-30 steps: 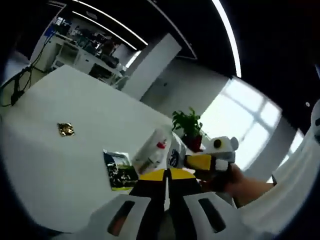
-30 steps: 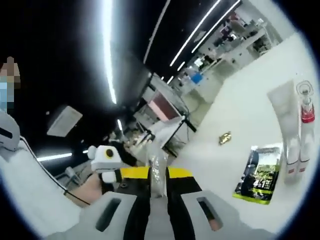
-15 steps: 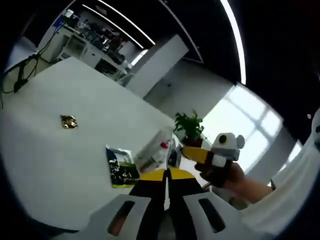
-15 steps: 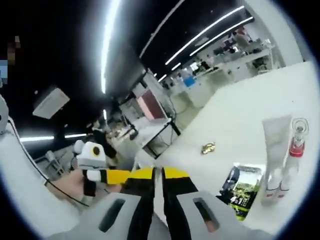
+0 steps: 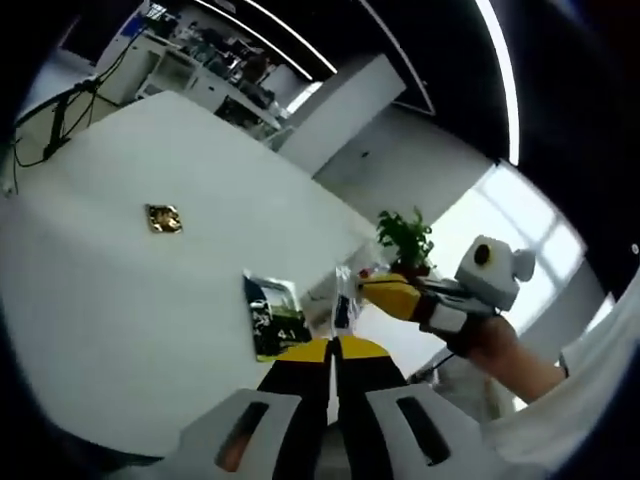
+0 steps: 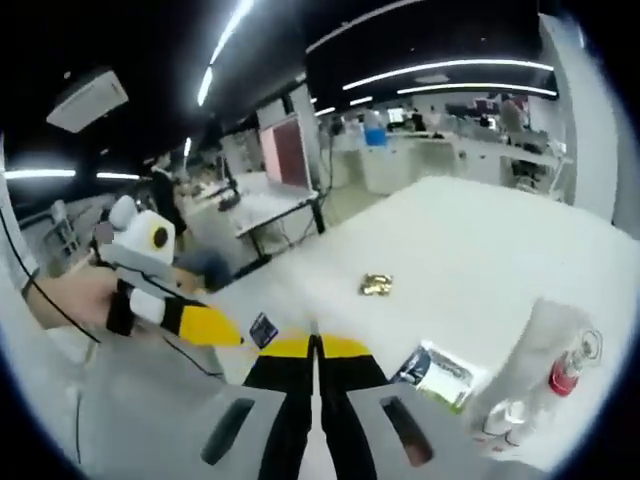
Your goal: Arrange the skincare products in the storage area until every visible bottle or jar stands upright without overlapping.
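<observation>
In the left gripper view we see our left claw (image 5: 332, 350) at the bottom, its 2 yellow-tipped jaws pressed together with nothing between them. Beyond it lies the white surface (image 5: 120, 280). On it a flat green-and-black sachet (image 5: 272, 315) lies just beyond the jaw tips, and a small gold wrapper (image 5: 162, 217) lies well apart from it, farther out on the bare white. Our right claw (image 5: 385, 292) comes in from the right, held by a hand (image 5: 495, 345); whether its jaws are apart we cannot tell here. It reaches toward the skincare bottles (image 5: 343, 295), which are largely hidden behind it. A potted plant (image 5: 405, 237) stands past the far edge of the surface.

In the right gripper view our right claw (image 6: 315, 345) also has its 2 jaws narrow, closed on nothing. The sachet (image 6: 440, 371) lies to the right of the jaw tips, the gold wrapper (image 6: 376, 285) beyond it. At the right edge stand 2 products close together: a pale tube (image 6: 530, 350) and a clear bottle with a red collar (image 6: 563, 375), both roughly upright. The left claw (image 6: 205, 325) enters from the left, held by a hand (image 6: 70, 300), with a small dark item at its tip that we cannot identify.
</observation>
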### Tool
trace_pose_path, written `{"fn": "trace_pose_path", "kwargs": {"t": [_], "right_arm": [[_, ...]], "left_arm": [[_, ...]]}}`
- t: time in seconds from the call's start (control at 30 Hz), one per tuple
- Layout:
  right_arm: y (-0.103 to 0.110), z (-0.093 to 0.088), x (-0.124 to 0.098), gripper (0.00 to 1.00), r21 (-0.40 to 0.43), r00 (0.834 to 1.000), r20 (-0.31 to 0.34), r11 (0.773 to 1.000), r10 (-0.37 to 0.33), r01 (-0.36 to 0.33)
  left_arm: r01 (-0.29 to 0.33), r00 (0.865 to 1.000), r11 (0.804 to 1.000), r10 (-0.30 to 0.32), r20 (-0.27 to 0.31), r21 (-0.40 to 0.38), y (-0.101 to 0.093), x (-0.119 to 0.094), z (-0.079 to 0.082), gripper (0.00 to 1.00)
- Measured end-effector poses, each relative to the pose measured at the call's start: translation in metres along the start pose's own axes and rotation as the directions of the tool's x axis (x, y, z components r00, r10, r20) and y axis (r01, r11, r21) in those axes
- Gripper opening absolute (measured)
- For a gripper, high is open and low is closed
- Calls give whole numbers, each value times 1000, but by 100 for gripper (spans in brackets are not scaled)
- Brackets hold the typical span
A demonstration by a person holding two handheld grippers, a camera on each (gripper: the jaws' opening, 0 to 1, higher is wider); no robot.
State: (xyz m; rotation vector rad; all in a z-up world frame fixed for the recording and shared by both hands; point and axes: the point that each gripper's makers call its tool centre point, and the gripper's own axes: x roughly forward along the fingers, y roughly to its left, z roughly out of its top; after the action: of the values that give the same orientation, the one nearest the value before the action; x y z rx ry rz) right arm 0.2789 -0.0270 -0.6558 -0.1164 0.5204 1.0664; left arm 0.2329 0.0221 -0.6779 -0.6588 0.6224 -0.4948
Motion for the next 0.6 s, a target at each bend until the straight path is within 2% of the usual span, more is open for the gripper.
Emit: {"fn": "trace_pose_path", "kwargs": {"t": [0.2, 0.33, 0.5, 0.6], "right_arm": [[-12, -14, 22, 1, -53, 997, -63, 998, -42, 39], [-20, -27, 41, 1, -56, 992, -118, 997, -53, 46], [-31, -51, 58, 1, -85, 976, -204, 995, -77, 61], [-38, -65, 67, 1, -100, 966, -243, 993, -93, 70]], "left_arm": [[-51, 997, 999, 51, -53, 6, 21, 11, -5, 1], [-90, 991, 996, 90, -102, 9, 39, 21, -9, 1], [-121, 979, 993, 120, -168, 4, 61, 36, -19, 1], [-134, 973, 991, 132, -191, 1, 68, 43, -26, 1]]}}
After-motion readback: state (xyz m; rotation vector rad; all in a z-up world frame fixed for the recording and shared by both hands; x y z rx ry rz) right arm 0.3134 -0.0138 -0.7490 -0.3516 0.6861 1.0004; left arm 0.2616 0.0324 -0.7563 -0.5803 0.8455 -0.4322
